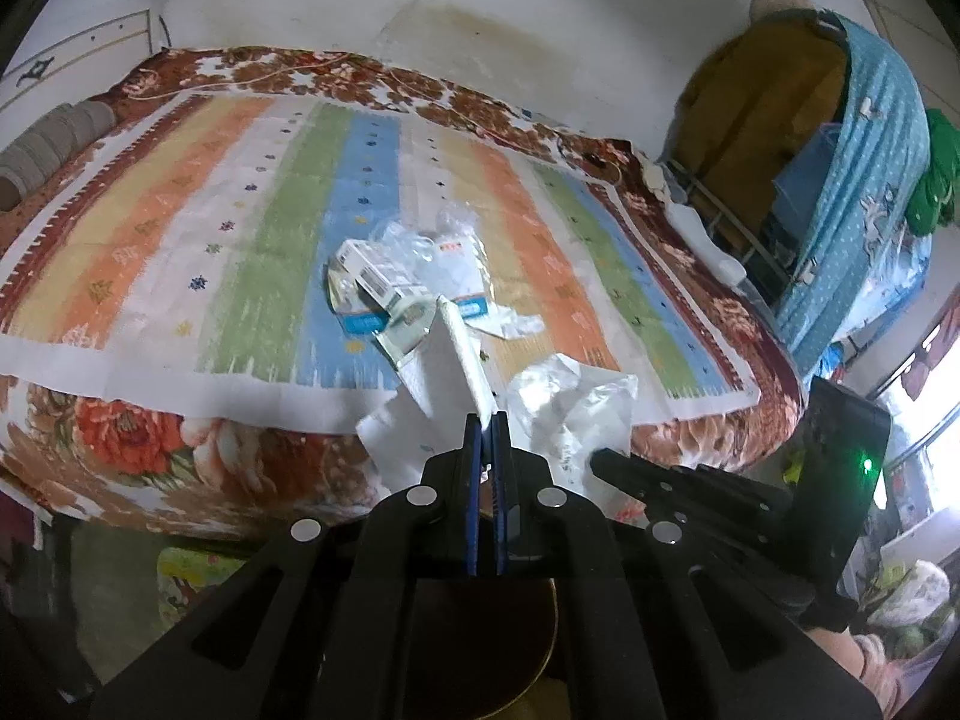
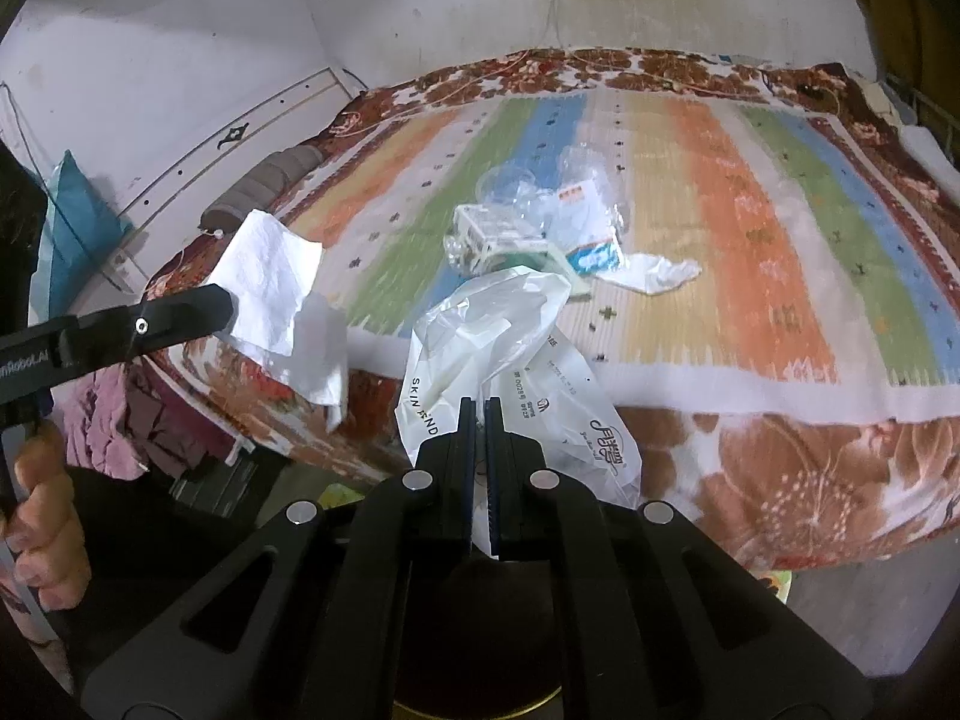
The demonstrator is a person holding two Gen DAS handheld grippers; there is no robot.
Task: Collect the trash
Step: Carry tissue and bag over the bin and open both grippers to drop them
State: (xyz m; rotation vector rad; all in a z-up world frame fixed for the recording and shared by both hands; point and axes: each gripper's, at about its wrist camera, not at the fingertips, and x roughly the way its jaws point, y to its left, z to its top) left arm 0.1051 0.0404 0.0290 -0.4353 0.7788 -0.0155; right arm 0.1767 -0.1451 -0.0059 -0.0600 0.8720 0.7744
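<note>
My left gripper (image 1: pixel 486 417) is shut on a white paper tissue (image 1: pixel 444 360) and holds it in the air off the bed's near edge; the tissue also shows in the right wrist view (image 2: pixel 276 282). My right gripper (image 2: pixel 478 402) is shut on a white plastic bag (image 2: pixel 498 336) with printed text, held up beside the tissue; the bag also shows in the left wrist view (image 1: pixel 570 408). More trash lies on the striped bed cover (image 2: pixel 750 252): small cartons (image 2: pixel 492 234), clear plastic wrap (image 2: pixel 540 180) and a crumpled tissue (image 2: pixel 654 273).
The bed (image 1: pixel 120 438) has a floral blanket hanging over its near edge. A grey rolled pillow (image 2: pixel 264 186) lies at the head. A blue-curtained shelf (image 1: pixel 840 180) stands at the right. A round dark bin (image 2: pixel 480 630) sits below my grippers.
</note>
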